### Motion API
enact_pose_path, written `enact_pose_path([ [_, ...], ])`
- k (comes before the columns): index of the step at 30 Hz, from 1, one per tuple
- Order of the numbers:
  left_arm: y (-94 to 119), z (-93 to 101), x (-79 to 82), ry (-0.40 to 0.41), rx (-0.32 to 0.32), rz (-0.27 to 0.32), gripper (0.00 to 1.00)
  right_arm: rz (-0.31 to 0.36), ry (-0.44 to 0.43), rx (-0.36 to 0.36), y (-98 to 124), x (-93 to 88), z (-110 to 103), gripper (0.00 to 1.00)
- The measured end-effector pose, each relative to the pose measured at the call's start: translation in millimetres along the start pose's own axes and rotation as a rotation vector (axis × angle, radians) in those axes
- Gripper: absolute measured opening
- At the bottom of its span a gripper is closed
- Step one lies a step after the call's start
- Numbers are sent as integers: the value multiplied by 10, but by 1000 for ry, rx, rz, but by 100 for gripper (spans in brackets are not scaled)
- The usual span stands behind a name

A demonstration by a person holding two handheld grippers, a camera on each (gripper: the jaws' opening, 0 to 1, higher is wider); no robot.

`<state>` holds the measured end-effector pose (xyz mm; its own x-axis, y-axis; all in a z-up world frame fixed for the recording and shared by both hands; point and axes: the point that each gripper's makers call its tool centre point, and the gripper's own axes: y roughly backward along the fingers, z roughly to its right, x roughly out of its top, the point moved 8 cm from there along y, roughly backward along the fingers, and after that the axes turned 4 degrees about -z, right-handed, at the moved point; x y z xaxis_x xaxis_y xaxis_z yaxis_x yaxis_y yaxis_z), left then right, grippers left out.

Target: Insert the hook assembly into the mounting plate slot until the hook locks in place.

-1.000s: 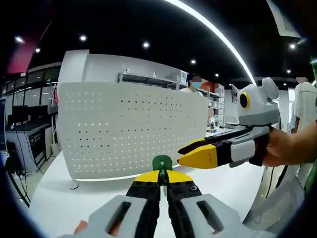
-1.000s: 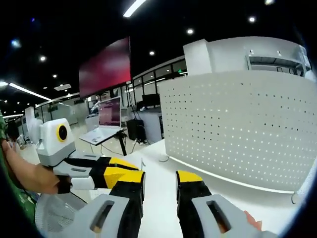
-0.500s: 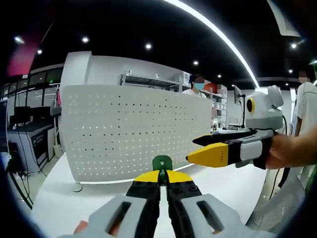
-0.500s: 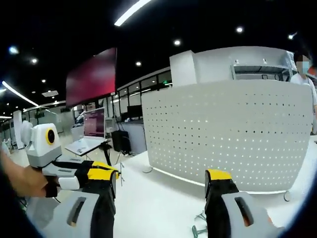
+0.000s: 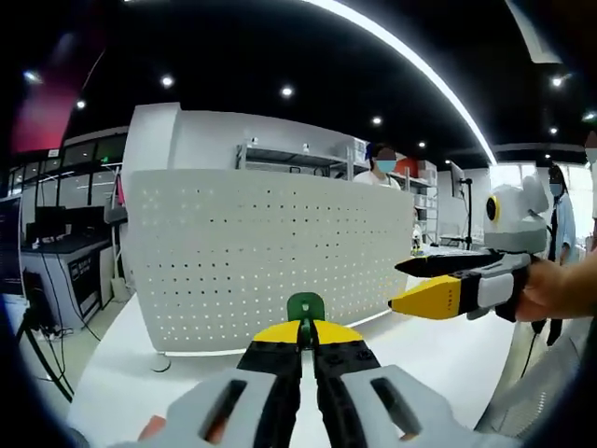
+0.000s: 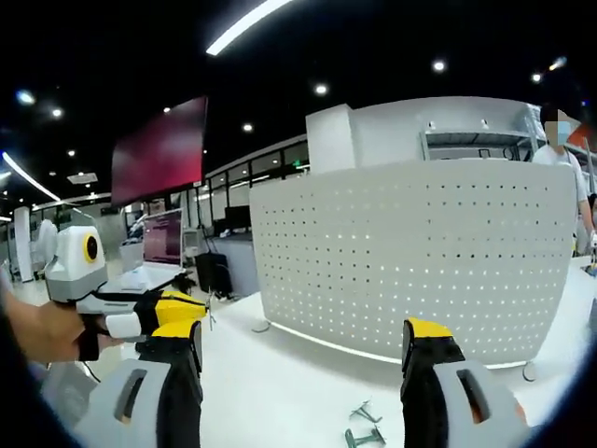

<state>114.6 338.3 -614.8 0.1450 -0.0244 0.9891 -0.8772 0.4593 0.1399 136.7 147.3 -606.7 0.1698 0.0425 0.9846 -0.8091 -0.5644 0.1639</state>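
Observation:
The mounting plate (image 5: 270,257) is a white perforated panel standing upright on the white table, also seen as the mounting plate (image 6: 420,252). My left gripper (image 5: 306,332) is shut on a small green hook (image 5: 305,306), held in front of the panel's lower edge and apart from it. My right gripper (image 5: 407,283) enters from the right, open, off to the side of the hook. In the right gripper view, my right gripper (image 6: 300,343) has its jaws spread wide with nothing between them. The left gripper (image 6: 177,306) shows at the left.
Loose metal hooks (image 6: 364,427) lie on the table (image 6: 280,392) below the panel. A person (image 5: 378,166) stands behind the panel near a shelf. Desks with screens (image 6: 160,247) stand at the left. The person's hand (image 5: 560,289) holds the right gripper.
The right gripper's jaws have spread much wider, and it has drawn away to the right of the left gripper. The left gripper still holds the green hook, and both views have shifted slightly.

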Motion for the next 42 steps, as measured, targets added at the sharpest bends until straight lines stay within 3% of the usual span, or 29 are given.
enact_pose_path([
  [22,-223,-655,491,-27,164,89,3,-14,-7,5,-73,13,74,88],
  [32,-415,-1067,849,-40,251,164,3,-19,-12,7,-105,8,120,87],
  [42,-590,-1374,1099,-38,319,222,3,-36,-10,7,-171,-7,199,86],
])
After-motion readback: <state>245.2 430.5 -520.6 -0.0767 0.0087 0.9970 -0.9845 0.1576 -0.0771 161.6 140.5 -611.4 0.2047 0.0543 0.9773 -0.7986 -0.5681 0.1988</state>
